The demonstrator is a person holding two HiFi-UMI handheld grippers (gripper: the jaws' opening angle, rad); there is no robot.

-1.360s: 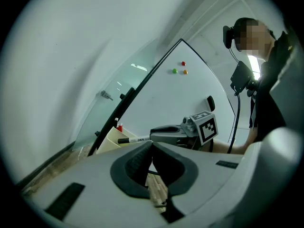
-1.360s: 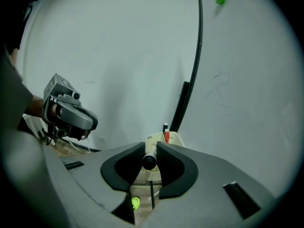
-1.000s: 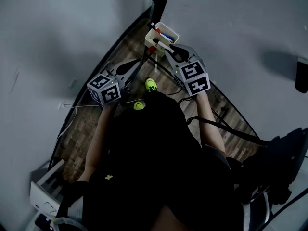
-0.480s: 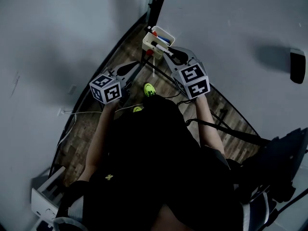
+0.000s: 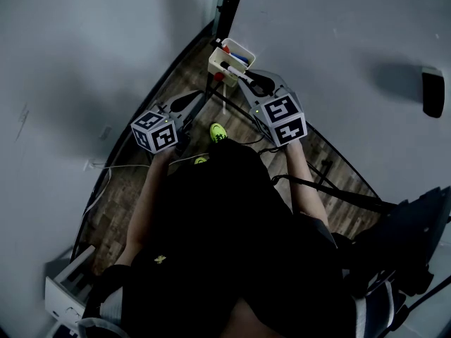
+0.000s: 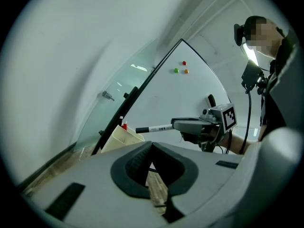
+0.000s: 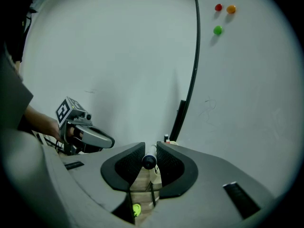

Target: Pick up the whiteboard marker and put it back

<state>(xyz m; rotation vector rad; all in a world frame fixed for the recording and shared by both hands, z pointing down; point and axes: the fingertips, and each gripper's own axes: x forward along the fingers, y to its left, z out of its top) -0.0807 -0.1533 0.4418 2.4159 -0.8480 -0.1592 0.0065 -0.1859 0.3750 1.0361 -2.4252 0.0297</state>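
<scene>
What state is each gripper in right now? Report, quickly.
The left gripper is shut, holding nothing.
The right gripper is shut on the whiteboard marker.

Black top (image 5: 232, 217), small yellow emblem (image 5: 159, 260); neon-yellow shoes (image 5: 220, 127). Grey-shelled left claw (image 6: 151, 146) and right claw (image 7: 149, 148): black ribbed pads (image 6: 135, 163), black-and-white marker cubes (image 5: 156, 132). Black cable (image 5: 331, 192) by right forearm.

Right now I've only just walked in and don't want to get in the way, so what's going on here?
A person works with a gripper in each hand. The right gripper is shut on a whiteboard marker, holding it over the cream holder at the foot of the whiteboard, where other markers sit. It is not in the holder yet. The left gripper is shut and empty, off to the side.
</scene>
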